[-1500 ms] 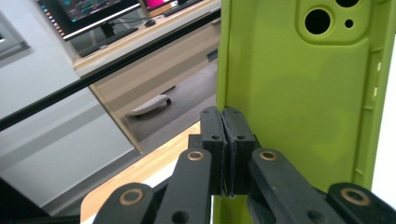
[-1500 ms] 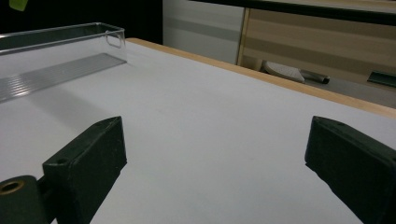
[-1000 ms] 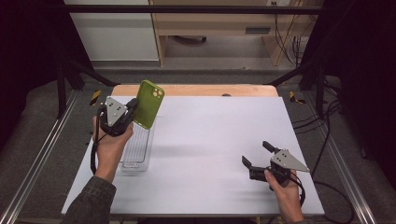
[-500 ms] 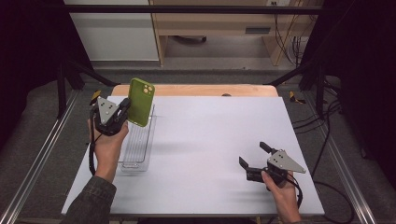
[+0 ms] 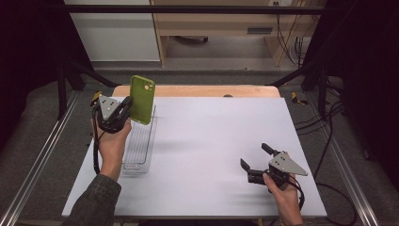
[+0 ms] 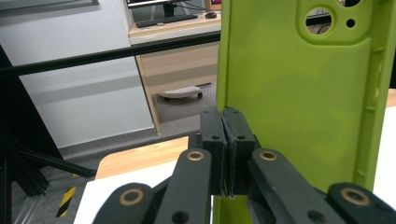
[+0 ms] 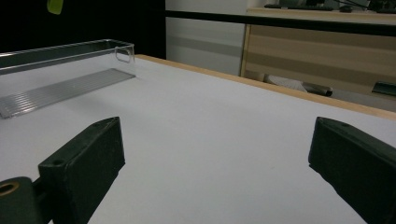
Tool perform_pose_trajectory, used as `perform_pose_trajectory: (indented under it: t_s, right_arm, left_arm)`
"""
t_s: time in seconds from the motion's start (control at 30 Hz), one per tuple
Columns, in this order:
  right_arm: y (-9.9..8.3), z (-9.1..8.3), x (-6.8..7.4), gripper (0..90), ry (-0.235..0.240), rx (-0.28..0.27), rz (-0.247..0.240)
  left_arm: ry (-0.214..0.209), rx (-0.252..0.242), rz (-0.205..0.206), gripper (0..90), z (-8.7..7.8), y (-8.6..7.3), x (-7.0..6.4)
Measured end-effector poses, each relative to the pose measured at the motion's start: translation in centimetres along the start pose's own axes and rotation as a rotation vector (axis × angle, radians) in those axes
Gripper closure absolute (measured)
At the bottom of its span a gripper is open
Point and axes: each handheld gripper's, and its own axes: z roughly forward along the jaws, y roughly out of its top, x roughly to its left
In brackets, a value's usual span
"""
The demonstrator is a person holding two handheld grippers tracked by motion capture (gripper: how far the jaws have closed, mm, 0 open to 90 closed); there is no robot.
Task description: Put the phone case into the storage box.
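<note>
No writing, brand, number or sign can be read anywhere; the green phone case (image 6: 299, 93) is plain; the clear tray (image 5: 139, 146) and the worktop (image 5: 216, 141) are unmarked.

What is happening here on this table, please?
A person holds a gripper in each hand. The left gripper is shut on the edge of a green phone case, holding it upright in the air above a clear plastic tray at the left of the white table. The right gripper is open and holds nothing, low near the table's front right.

left claw (image 5: 126, 109) gripping green phone case (image 5: 142, 100), upright
</note>
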Motion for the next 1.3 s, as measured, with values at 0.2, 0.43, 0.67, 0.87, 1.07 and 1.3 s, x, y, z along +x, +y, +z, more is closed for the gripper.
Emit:
perform_pose_trajectory:
  t_s: [0.2, 0.43, 0.67, 0.87, 1.07, 1.3]
  right_arm:
    - [0.0, 0.0, 0.1, 3.5, 0.005, 0.0, -0.004]
    - [0.1, -0.1, 0.0, 3.2, -0.004, -0.018, 0.009]
    - [0.0, -0.1, 0.1, 3.0, 0.0, -0.02, 0.006]
    - [-0.1, 0.0, 0.2, 3.0, 0.008, -0.013, -0.003]
    - [-0.1, 0.0, 0.2, 2.9, 0.014, -0.012, -0.003]
    - [-0.2, -0.1, 0.2, 2.7, 0.011, -0.011, -0.004]
  left_arm:
    - [0.013, -0.006, -0.019, 87.5, 0.7, 0.4, 0.1]
    - [0.039, -0.011, -0.024, 87.4, 1.5, 0.9, 0.4]
    - [0.055, -0.011, -0.053, 87.4, 1.9, 0.8, 1.1]
    - [0.063, -0.008, -0.07, 87.4, 2.2, 0.7, 1.4]
    - [0.068, -0.007, -0.083, 87.4, 2.4, 0.8, 1.5]
    - [0.076, -0.014, -0.081, 87.4, 3.0, 1.1, 1.1]
